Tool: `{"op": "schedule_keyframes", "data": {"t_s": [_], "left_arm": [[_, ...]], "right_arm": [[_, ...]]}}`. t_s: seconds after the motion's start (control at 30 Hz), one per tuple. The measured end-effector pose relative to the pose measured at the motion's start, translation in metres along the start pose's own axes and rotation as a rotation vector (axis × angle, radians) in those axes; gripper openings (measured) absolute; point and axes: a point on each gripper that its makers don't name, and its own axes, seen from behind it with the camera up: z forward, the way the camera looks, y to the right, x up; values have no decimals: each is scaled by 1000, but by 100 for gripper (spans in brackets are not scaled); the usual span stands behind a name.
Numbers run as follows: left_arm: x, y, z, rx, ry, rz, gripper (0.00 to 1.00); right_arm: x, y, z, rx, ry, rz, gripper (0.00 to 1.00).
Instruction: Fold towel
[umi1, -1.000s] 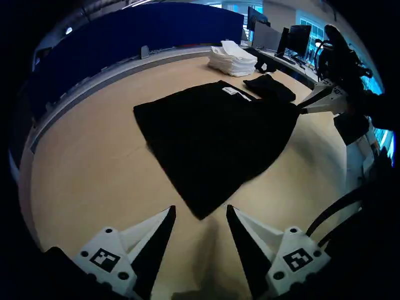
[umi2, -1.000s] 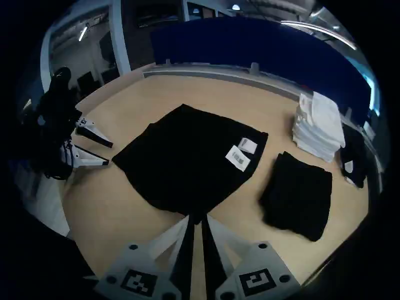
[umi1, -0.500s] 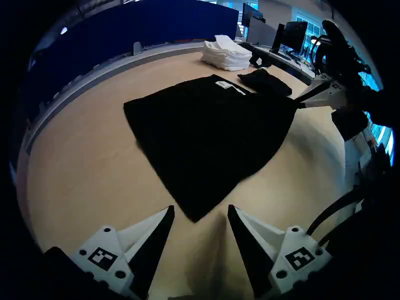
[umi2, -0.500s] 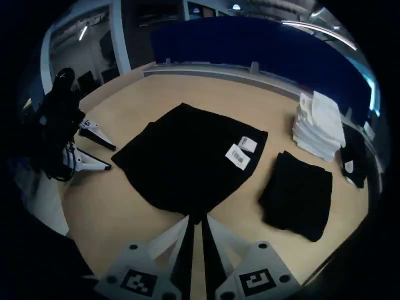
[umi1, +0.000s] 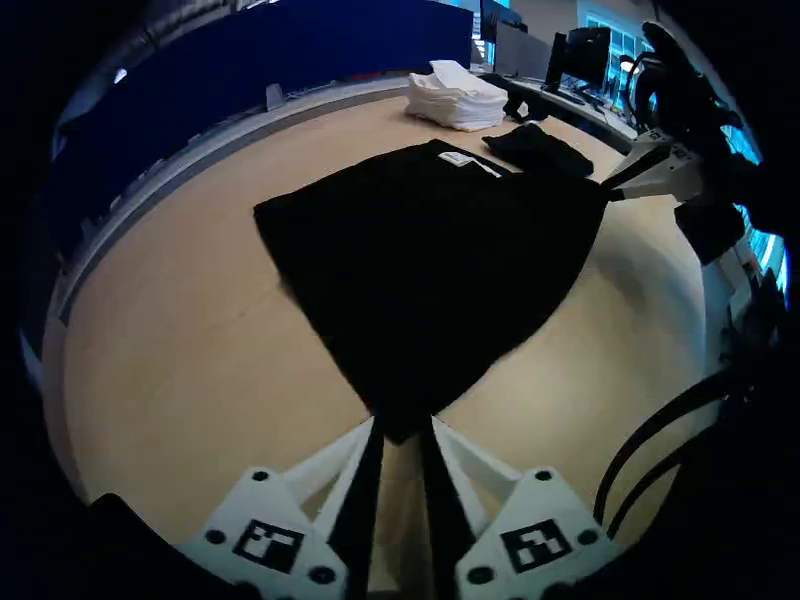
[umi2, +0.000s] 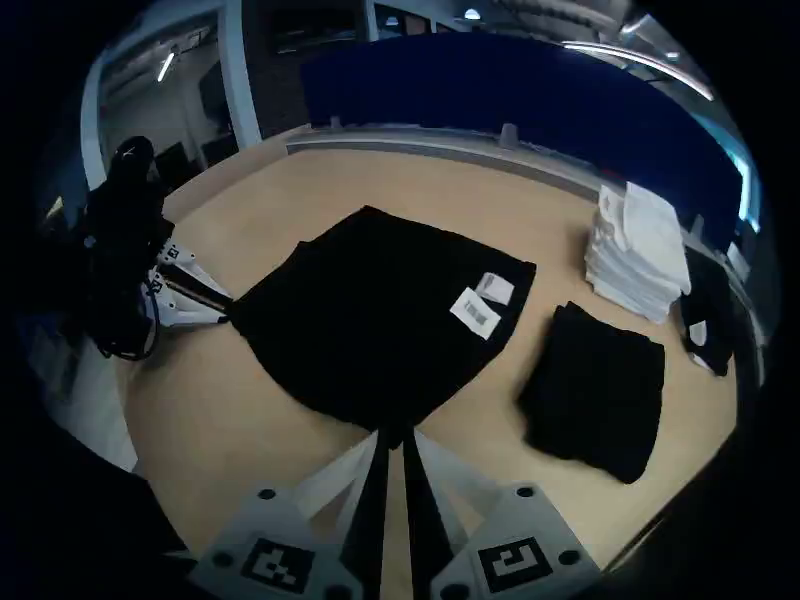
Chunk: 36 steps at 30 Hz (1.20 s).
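From here I see the right gripper (umi2: 393, 440) pinching the near corner of the black towel (umi2: 370, 320), spread on the table (umi2: 250, 430). The left gripper (umi2: 222, 303) meets its left corner. A folded towel (umi2: 595, 400) lies beside it.

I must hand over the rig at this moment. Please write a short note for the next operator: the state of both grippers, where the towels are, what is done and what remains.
Left gripper: jaws shut on one corner of the black towel.
Right gripper: jaws shut on the neighbouring corner of the same towel.
The towel lies spread flat on the wooden table, white tags facing up.
Beside it is a folded black towel; a stack of white towels is behind that.
Done: both corners gripped.
Left: no fold made yet. Probably lift both corners and carry them to the opposite edge.
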Motion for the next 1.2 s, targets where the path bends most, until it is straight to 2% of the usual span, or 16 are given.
{"op": "schedule_keyframes", "data": {"t_s": [0.27, 0.4, 0.77, 0.9, 1.2], "left_arm": [[1, 4, -6, -12, 3, -8, 19], [3, -2, -7, 17, 20, -24, 8], [7, -1, -14, 11, 33, -42, 8], [13, -3, -22, 16, 45, -76, 8], [20, -5, -44, 29, 53, -118, 8]], "right_arm": [[1, 0, 0, -1, 2, 2, 10], [3, -1, 0, 0, 6, 2, 10], [10, -3, 0, 3, 16, -6, 10], [14, -3, -1, 4, 22, -6, 10], [24, -7, -9, 12, 25, -13, 10]]}}
